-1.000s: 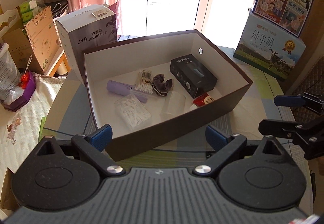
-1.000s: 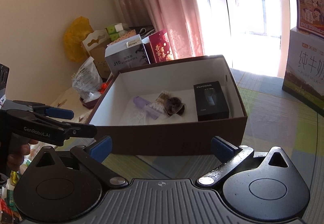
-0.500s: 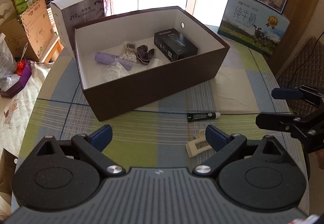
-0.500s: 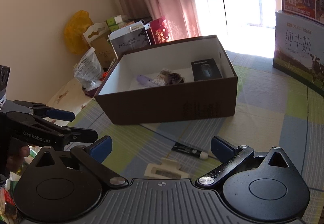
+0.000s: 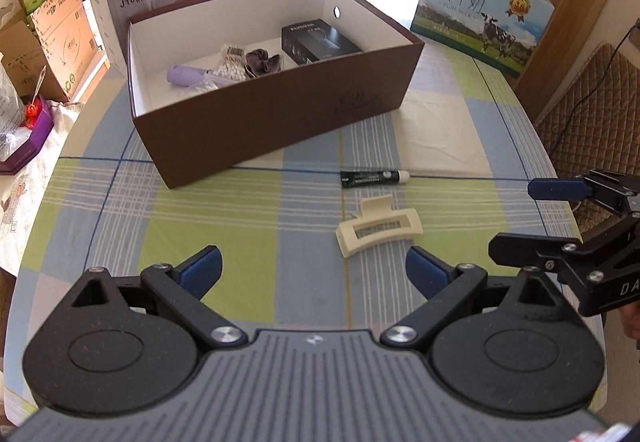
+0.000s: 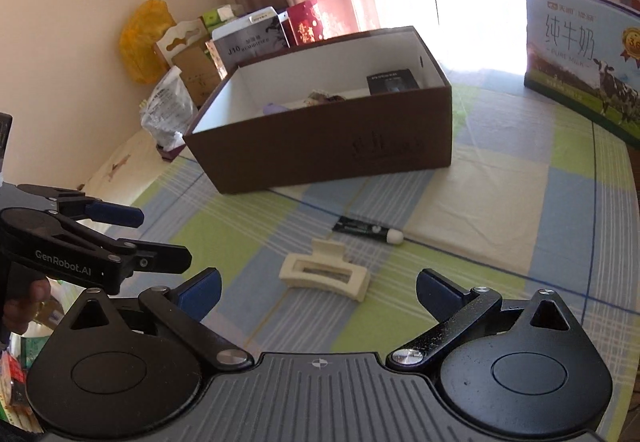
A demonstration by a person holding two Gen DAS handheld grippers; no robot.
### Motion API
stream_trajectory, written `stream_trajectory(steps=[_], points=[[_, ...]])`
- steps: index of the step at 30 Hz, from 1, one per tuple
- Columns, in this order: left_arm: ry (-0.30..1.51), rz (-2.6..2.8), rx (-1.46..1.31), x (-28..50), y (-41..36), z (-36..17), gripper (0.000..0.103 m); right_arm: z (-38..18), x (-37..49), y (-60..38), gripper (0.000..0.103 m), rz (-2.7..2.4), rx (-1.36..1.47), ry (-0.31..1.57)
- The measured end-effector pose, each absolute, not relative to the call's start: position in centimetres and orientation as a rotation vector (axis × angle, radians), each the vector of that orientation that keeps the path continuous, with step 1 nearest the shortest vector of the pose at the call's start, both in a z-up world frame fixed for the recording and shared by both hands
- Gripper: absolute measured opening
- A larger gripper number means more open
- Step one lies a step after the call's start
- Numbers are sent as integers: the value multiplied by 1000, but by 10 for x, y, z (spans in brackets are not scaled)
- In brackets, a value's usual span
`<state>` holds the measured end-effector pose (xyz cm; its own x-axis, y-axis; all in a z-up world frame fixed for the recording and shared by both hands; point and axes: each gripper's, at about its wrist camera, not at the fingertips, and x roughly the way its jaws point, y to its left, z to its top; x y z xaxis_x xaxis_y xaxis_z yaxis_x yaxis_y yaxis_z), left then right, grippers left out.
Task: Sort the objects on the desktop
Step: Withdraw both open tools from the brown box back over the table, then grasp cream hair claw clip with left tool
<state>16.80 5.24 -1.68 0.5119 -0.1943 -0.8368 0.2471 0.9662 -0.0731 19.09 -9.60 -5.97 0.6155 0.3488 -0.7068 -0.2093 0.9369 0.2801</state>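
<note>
Left gripper: released, jaws spread wide, nothing between them; hovers over the near part of the table, above bare checked cloth.
Table: covered in a green, blue and cream checked cloth.
Brown box: open-topped, white inside, standing toward the far left part of the table, one corner turned to the near edge.
Box contents, left to right: purple tube; packet of cotton swabs; dark scrunchie; black carton at the far right end. All lie on the box floor.
Hair claw: cream, lying flat on the cloth near the table's middle, on the near side of the box and apart from it.
Small dark tube: white cap pointing right, lying between the hair claw and the box, touching neither.
Milk carton: upright at the far right edge of the table.
Right gripper: released, jaws spread wide and empty; held above the cloth just on the near side of the hair claw, not touching it.
</note>
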Motion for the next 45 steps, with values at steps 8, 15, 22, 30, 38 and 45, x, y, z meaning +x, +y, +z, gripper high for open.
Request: stream_trajectory(steps=[8,15,22,30,38,45], points=[[1031,-269,70,163,43,-29,97,-75,183,-102,101,270,146,884],[1048,-274,85,165,37,-42,97,-91,178,-104,101,219,96,912],[1040,-315,131,168,29,-61,96,-107,179,-109,101,178,106,940],[1018,-390,209,183,18,-85,95,-119,188,-121,101,129,121,952],[950,-496,352,206,0,-108,93,-129,197,-138,101,59,161,973],[883,-653,481,224,-17,-120,93,-135,198,-155,101,-5,197,991]])
